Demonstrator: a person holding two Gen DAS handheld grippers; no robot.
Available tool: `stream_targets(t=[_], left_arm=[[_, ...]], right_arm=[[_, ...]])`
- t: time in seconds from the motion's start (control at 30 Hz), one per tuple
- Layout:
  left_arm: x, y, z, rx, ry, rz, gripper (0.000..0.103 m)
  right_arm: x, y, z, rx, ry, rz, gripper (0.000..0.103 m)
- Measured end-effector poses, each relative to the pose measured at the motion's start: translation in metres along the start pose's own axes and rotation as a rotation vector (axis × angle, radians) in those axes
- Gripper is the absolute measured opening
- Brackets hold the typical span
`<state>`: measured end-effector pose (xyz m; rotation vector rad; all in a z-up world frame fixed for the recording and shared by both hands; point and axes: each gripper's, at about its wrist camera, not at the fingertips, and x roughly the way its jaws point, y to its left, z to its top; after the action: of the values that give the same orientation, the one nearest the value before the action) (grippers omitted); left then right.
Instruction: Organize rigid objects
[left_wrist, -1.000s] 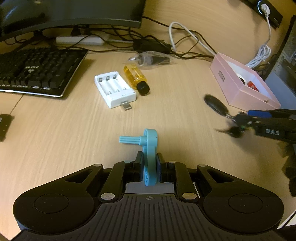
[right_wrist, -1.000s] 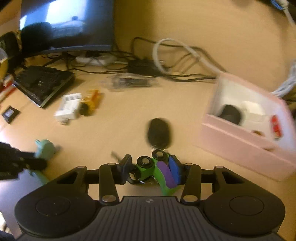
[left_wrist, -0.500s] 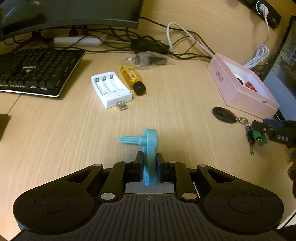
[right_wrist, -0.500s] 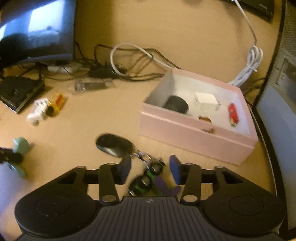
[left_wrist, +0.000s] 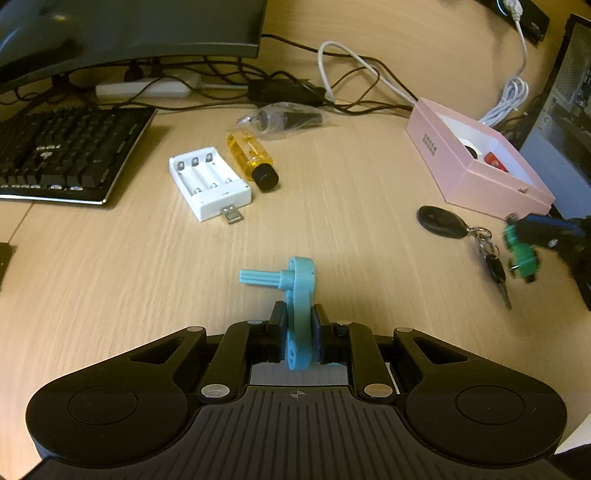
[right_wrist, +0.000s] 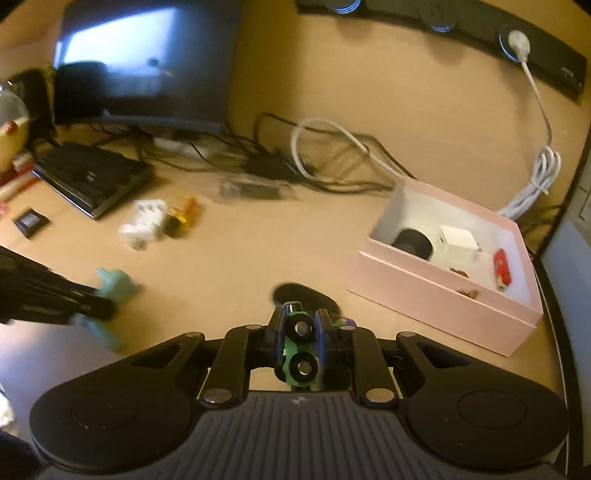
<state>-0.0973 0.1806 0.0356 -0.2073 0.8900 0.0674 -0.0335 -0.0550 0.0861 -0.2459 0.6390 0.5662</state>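
My left gripper (left_wrist: 298, 314) is shut on a light blue plastic part (left_wrist: 301, 291) with a ribbed peg, held just above the wooden desk (left_wrist: 369, 229). In the right wrist view my right gripper (right_wrist: 300, 321) has its jaws closing, and the pads press on a green toy car (right_wrist: 301, 345) between them. That green toy car (left_wrist: 521, 254) belongs to a key bunch with a black fob (left_wrist: 441, 221) that lies on the desk just before the open pink box (left_wrist: 461, 173). The fob (right_wrist: 306, 295) shows dark and blurred beyond the right fingertips.
The pink box (right_wrist: 443, 291) holds a black-and-white round item, a white block and a red piece. A white battery charger (left_wrist: 208, 182), a yellow bottle (left_wrist: 253, 158) and a plastic bag (left_wrist: 288, 118) lie mid-desk. A keyboard (left_wrist: 62, 155), monitor and cables are behind.
The right gripper carried the key bunch toward the pink box, opened over it on the desk, then closed on the green toy car. The left gripper kept still with the blue part.
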Motion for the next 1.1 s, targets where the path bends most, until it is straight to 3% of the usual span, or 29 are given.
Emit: stream_targets(t=[0.17, 0.33, 0.47, 0.6, 0.73, 0.97, 1.1], left_arm=[[0.001, -0.002, 0.0, 0.004, -0.003, 0.003, 0.017], [0.001, -0.003, -0.002, -0.01, -0.014, -0.002, 0.017], [0.002, -0.005, -0.002, -0.009, -0.016, 0.004, 0.017], [0.001, -0.007, -0.003, 0.001, -0.012, 0.006, 0.017], [-0.001, -0.009, -0.006, 0.015, -0.013, 0.011, 0.017], [-0.002, -0.018, -0.008, 0.046, 0.002, 0.045, 0.017], [-0.002, -0.022, -0.008, 0.06, 0.008, 0.065, 0.017]], right_arm=[[-0.012, -0.036, 0.002, 0.062, -0.016, -0.113, 0.016], [0.001, -0.067, -0.017, 0.05, 0.097, -0.242, 0.017], [0.002, -0.075, -0.025, 0.06, 0.106, -0.293, 0.017], [0.007, -0.067, -0.025, 0.068, 0.086, -0.198, 0.019], [0.024, -0.054, -0.028, 0.104, 0.1, -0.076, 0.041], [0.066, -0.055, -0.025, 0.181, 0.099, -0.015, 0.043], [0.078, -0.053, -0.021, 0.154, 0.094, 0.002, 0.044]])
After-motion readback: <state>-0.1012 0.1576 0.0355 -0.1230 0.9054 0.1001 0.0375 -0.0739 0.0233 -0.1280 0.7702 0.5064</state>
